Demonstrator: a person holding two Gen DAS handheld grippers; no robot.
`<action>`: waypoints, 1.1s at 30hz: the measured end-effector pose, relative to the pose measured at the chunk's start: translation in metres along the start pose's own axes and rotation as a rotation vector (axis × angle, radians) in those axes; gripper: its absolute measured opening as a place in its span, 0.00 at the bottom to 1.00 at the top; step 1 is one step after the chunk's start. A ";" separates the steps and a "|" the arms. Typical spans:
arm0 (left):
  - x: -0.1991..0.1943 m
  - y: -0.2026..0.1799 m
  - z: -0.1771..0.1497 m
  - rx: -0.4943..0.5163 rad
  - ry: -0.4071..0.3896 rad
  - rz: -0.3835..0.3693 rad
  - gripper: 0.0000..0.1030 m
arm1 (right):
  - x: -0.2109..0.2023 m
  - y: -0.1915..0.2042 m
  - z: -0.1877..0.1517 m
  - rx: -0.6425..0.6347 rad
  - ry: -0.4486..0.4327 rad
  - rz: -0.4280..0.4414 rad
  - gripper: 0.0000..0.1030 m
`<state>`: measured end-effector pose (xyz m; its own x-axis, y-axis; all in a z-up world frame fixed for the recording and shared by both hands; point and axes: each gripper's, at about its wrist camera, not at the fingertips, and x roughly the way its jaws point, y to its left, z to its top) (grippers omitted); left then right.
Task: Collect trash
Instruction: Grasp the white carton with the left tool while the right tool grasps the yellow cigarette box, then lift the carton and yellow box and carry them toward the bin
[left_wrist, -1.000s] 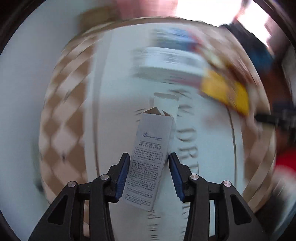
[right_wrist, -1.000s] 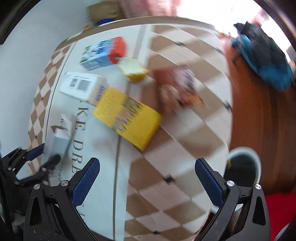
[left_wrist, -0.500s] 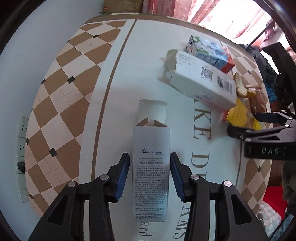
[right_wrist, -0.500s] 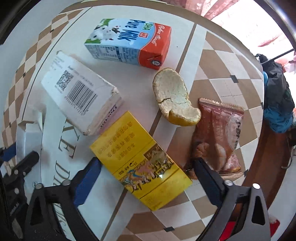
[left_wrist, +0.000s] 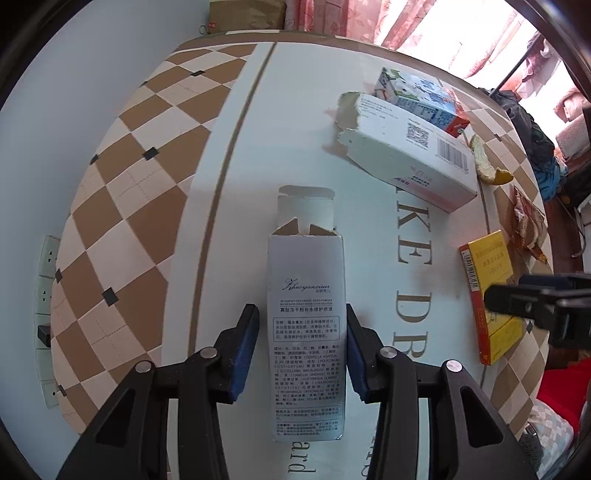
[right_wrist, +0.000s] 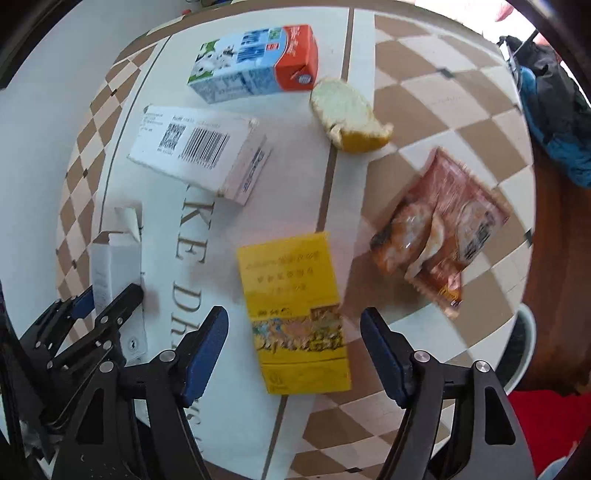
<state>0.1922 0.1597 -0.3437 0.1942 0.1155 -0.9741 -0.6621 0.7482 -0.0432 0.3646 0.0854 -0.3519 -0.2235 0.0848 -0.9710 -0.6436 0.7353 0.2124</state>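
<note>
My left gripper (left_wrist: 301, 343) straddles a tall silver-white carton (left_wrist: 307, 325) with its top flap open, lying on the table; the blue pads sit close beside it, a thin gap showing on the left. It also shows in the right wrist view (right_wrist: 110, 266). My right gripper (right_wrist: 294, 347) is open wide over a yellow box (right_wrist: 295, 310), fingers on either side, not touching. Other trash on the table: a white barcoded box (right_wrist: 201, 153), a milk carton (right_wrist: 255, 62), an orange peel (right_wrist: 349, 118) and a red snack wrapper (right_wrist: 439, 225).
The round table (left_wrist: 122, 206) has a checkered brown-and-cream cloth with a white lettered band. A white bin (right_wrist: 522, 350) stands on the floor at the right. A blue-black bag (right_wrist: 554, 110) lies beyond the table. The wall with sockets (left_wrist: 46, 280) is at the left.
My right gripper has swung over and lined up along the yellow box, which now lies between its fingers. My left gripper has stayed around the silver carton, pads slightly wider.
</note>
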 end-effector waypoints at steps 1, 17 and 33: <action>-0.001 0.001 -0.002 -0.006 -0.006 -0.002 0.30 | 0.003 -0.001 -0.003 0.003 0.007 0.004 0.74; -0.013 0.006 -0.025 0.000 -0.037 0.066 0.30 | 0.014 0.034 -0.047 -0.053 -0.145 -0.209 0.58; -0.011 0.005 -0.021 0.006 -0.028 0.068 0.30 | 0.025 0.056 -0.041 -0.035 -0.119 -0.208 0.58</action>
<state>0.1720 0.1484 -0.3379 0.1688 0.1848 -0.9682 -0.6703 0.7416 0.0247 0.2930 0.1012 -0.3597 0.0032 0.0140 -0.9999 -0.6922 0.7217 0.0079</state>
